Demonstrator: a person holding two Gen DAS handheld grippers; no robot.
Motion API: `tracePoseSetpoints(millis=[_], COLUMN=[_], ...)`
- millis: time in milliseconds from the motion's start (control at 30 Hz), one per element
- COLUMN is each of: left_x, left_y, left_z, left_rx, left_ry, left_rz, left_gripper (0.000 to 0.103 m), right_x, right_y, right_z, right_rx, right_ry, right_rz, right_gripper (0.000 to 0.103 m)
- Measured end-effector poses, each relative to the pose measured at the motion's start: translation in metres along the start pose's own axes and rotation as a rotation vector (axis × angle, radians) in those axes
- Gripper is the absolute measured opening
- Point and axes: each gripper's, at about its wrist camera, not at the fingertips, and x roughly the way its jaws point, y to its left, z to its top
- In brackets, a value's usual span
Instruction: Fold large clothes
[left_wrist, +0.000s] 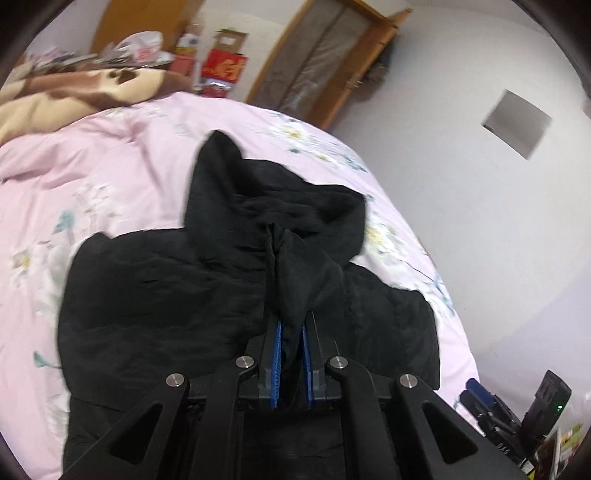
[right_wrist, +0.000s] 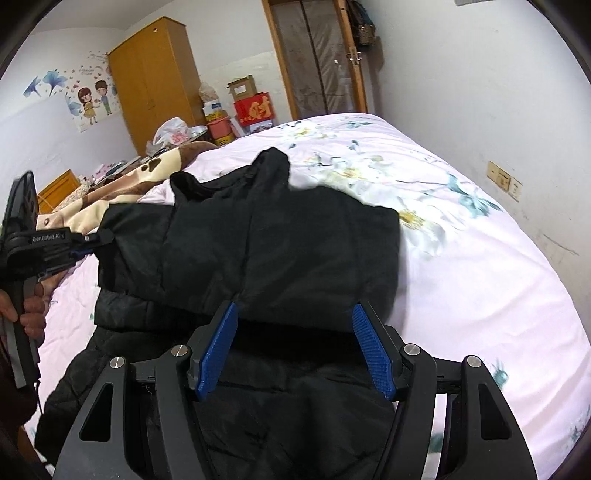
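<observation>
A black padded jacket (right_wrist: 258, 236) lies across the pink floral bedspread (right_wrist: 461, 258) of a bedroom, partly doubled over itself, its hood (left_wrist: 218, 173) pointing toward twelve o'clock in the left wrist view. The left gripper (left_wrist: 291, 332) is clenched on a bunched ridge of the jacket's fabric, which rises in a taut peak between its blue pads (left_wrist: 277, 354). The right gripper (right_wrist: 295, 314), at six o'clock in its own view, stands released, jaws wide, just over the near folded edge and pressing on nothing. A person's hand (right_wrist: 31, 310) steadies the left tool at nine o'clock there.

The step appears to be carrying a pinched section over to make the next fold. To do it well, the lifted cloth should travel low and straight so the layer beneath does not drag, and the free right gripper could pin the near edge as an anchor. A thin pinch on slippery quilted cloth may slip.
</observation>
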Motion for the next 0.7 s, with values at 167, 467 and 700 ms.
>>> tracePoseSetpoints(millis=[167,467,700], left_x=[-0.006,0.035,0.057], left_y=[0.045,0.078,0.088], left_z=[-0.010,-0.026,-0.032], left_rx=[-0.054,-0.060,-0.028], left_ry=[0.003,0.063,0.095], left_rz=[0.068,0.163,0.197], left_gripper=[0.010,0.013,0.021], right_x=[0.019,0.080,0.118], right_y=[0.020,0.027,0.013], right_z=[0.010,0.016,0.009], right_rx=[-0.057,-0.086,-0.057], right_ry=[0.015,0.107,0.172], right_rz=[0.007,-0.078,-0.115], right_gripper=[0.065,0.065,0.065])
